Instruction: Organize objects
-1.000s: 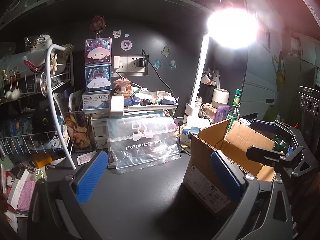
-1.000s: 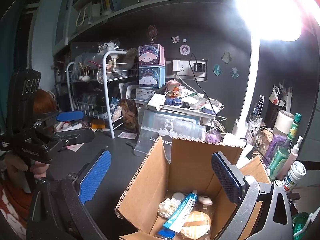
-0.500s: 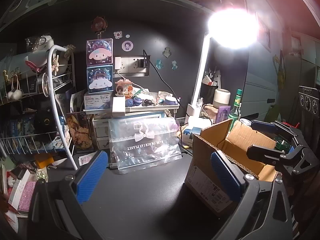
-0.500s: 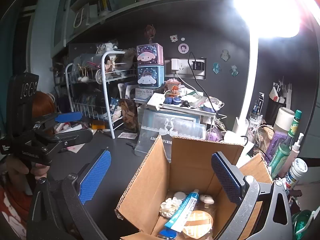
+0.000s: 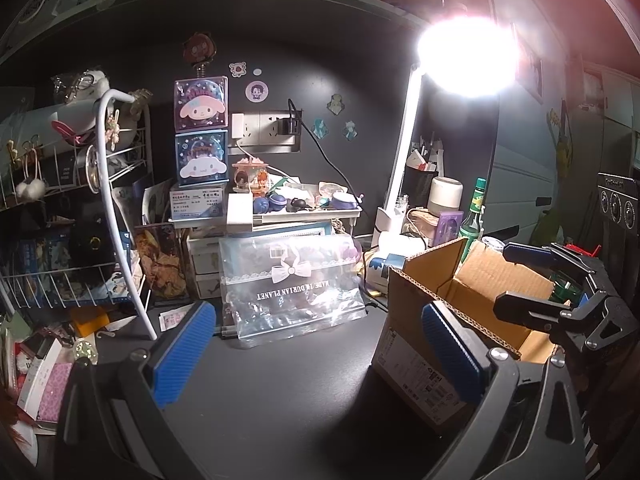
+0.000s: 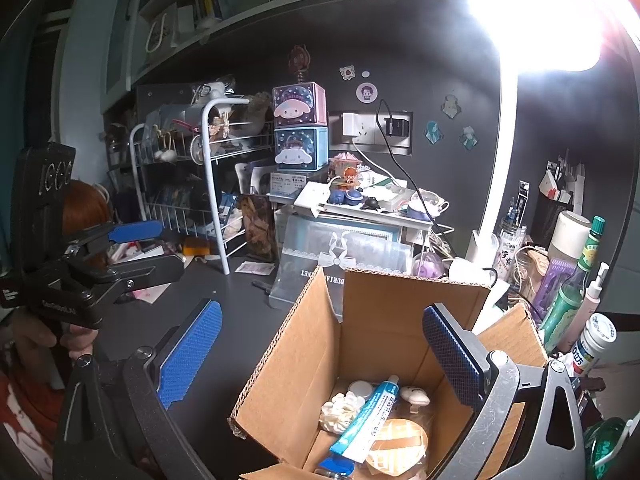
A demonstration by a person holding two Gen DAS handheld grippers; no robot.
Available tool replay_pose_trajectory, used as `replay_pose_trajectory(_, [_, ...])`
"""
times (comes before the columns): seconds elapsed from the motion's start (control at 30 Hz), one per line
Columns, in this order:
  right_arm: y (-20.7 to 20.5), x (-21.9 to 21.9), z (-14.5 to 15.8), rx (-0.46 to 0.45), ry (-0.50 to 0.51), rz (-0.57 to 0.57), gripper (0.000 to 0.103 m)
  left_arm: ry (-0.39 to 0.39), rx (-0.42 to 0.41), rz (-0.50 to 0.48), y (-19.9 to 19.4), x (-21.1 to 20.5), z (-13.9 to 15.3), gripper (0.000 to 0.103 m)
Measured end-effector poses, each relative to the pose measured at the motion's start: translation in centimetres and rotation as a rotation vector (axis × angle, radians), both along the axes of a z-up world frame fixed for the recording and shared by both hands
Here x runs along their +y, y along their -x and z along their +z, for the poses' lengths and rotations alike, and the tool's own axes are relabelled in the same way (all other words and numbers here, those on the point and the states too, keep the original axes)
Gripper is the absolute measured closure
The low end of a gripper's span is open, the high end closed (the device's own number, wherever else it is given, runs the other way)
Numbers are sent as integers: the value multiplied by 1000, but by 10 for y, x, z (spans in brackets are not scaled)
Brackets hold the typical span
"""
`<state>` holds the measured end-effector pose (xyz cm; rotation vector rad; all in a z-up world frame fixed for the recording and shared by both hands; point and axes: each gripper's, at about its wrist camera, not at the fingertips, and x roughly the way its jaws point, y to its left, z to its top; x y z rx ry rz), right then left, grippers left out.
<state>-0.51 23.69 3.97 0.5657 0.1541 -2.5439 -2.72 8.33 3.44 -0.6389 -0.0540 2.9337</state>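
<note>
An open cardboard box (image 6: 380, 320) stands on the dark desk; it also shows in the left wrist view (image 5: 452, 292). Inside lie a blue-and-white tube (image 6: 366, 420), a white scrunchie (image 6: 340, 412), a round tan item (image 6: 396, 444) and small white pieces. My right gripper (image 6: 320, 352) is open and empty, just above the box's open top. My left gripper (image 5: 316, 348) is open and empty over the bare desk left of the box. A clear zip bag (image 5: 292, 280) leans against drawers behind.
A white wire rack (image 5: 80, 208) full of clutter stands at the left. A small shelf (image 5: 304, 216) with trinkets and stacked Cinnamoroll boxes (image 5: 202, 136) sit at the back. A desk lamp (image 5: 400, 184), bottles (image 6: 576, 284) and jars crowd the right side.
Both grippers drifted slightly; the left view shifted a little to the left and the right view tilted down a little over the box. Both stay open.
</note>
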Motion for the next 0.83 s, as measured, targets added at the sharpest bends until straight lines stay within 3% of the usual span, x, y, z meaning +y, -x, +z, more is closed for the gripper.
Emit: replay_pose_trajectory(0.83, [-1, -2, -2, -4, 0, -7, 2, 8, 7, -3, -1, 1, 1, 0])
